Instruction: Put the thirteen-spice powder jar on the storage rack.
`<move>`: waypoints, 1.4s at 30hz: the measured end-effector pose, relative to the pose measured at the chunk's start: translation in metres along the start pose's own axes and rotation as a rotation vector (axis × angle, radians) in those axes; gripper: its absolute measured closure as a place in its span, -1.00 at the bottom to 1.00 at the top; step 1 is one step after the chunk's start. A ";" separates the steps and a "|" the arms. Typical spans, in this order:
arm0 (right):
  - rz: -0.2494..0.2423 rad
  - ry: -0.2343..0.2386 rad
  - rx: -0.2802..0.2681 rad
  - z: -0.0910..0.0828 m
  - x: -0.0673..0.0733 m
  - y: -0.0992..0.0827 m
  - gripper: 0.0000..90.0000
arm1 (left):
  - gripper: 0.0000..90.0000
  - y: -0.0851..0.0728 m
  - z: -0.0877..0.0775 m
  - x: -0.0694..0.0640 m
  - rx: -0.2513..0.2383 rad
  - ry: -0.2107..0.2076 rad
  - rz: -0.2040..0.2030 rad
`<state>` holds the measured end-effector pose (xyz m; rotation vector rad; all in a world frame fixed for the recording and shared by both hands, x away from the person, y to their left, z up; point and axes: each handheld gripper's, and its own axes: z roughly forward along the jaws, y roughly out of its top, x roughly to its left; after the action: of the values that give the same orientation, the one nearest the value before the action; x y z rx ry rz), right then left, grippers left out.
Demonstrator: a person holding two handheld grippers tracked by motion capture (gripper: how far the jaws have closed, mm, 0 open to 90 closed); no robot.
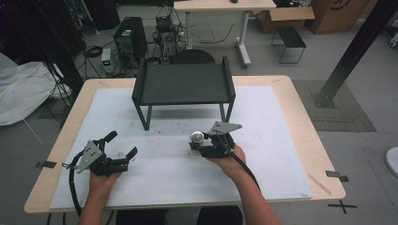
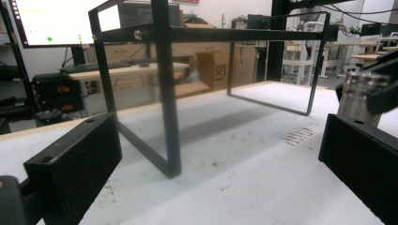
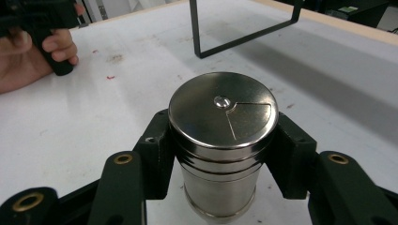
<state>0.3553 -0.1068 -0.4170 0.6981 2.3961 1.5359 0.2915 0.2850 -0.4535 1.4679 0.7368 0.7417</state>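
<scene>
A: From the high view, where does the steel canister (image 1: 197, 138) sit?

B: In front of the black shelf stand (image 1: 183, 84), just short of its front legs, on the white mat (image 1: 281, 154). The right gripper (image 1: 201, 143) pinches it from both sides. The left gripper (image 1: 123, 150) rests well off to the stand's front left, jaws spread, nothing between them.

A: And the left gripper view?

B: Its own two black pads stand wide apart over bare mat. The stand's near leg (image 2: 169, 117) rises straight ahead, and the canister (image 2: 359, 96) shows at the right edge, held by the other gripper.

A: The right gripper view?

B: The pads clamp the canister (image 3: 220, 140) just under its lid (image 3: 223, 110), one on each side. The stand's foot bar (image 3: 244, 35) lies beyond it, and the person's left hand (image 3: 28, 54) is off to the side.

A: What could go wrong?

B: I judge the polished round wall is slippery; held this high, it may twist or slide down when lifted. Carried toward the stand, it could knock the front legs or the top's raised end.
</scene>
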 end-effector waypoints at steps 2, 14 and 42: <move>0.001 -0.001 -0.006 -0.005 -0.001 0.005 0.08 | -0.99 0.000 0.000 0.000 -0.001 0.000 -0.001; 0.007 -0.001 -0.020 -0.026 -0.006 0.029 0.08 | -1.00 0.000 0.000 0.000 -0.001 0.001 -0.001; -0.020 -0.004 -0.039 -0.049 -0.019 0.090 0.08 | -1.00 0.000 0.000 0.000 -0.001 0.001 -0.002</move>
<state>0.3758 -0.1242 -0.3162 0.6670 2.3569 1.5670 0.2915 0.2850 -0.4536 1.4661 0.7382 0.7413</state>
